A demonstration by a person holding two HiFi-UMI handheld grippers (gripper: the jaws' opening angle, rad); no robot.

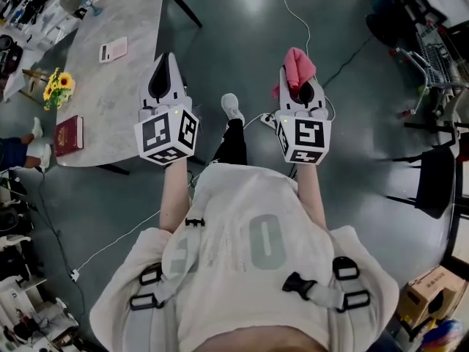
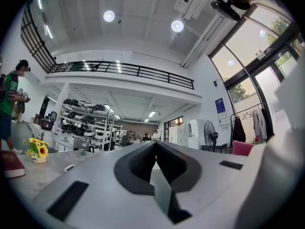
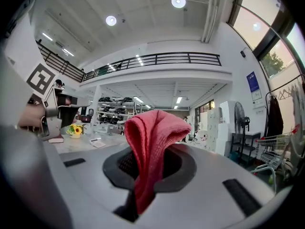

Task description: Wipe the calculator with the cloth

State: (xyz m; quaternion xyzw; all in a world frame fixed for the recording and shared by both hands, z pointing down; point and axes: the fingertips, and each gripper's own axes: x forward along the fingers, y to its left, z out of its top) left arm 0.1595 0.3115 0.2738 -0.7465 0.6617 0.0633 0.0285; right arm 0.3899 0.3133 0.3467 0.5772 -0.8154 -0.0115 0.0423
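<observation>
One grey table (image 1: 124,20) fills the upper left of the head view. The person stands off its near end, both grippers out over bare floor.

Step, judged: carrying the cloth over, wiping not begun.

- The left gripper (image 1: 167,59) has its jaws pressed together with nothing between them.
- The right gripper (image 1: 300,90) is clamped on the pink cloth (image 1: 298,66), which bunches up above the jaws at upper centre-right.
- The calculator (image 1: 113,49), pale, lies flat on the table at upper left, well apart from both grippers.

The next move calls for bringing the cloth up-left over the calculator and lowering it until the fabric touches the top face. The left gripper could steady the calculator.

Containers:

- A cardboard box (image 1: 434,293) sits at lower right; its contents can't be made out.
- A small vase (image 2: 39,159) at the table's left edge holds yellow flowers (image 1: 57,86).
</observation>
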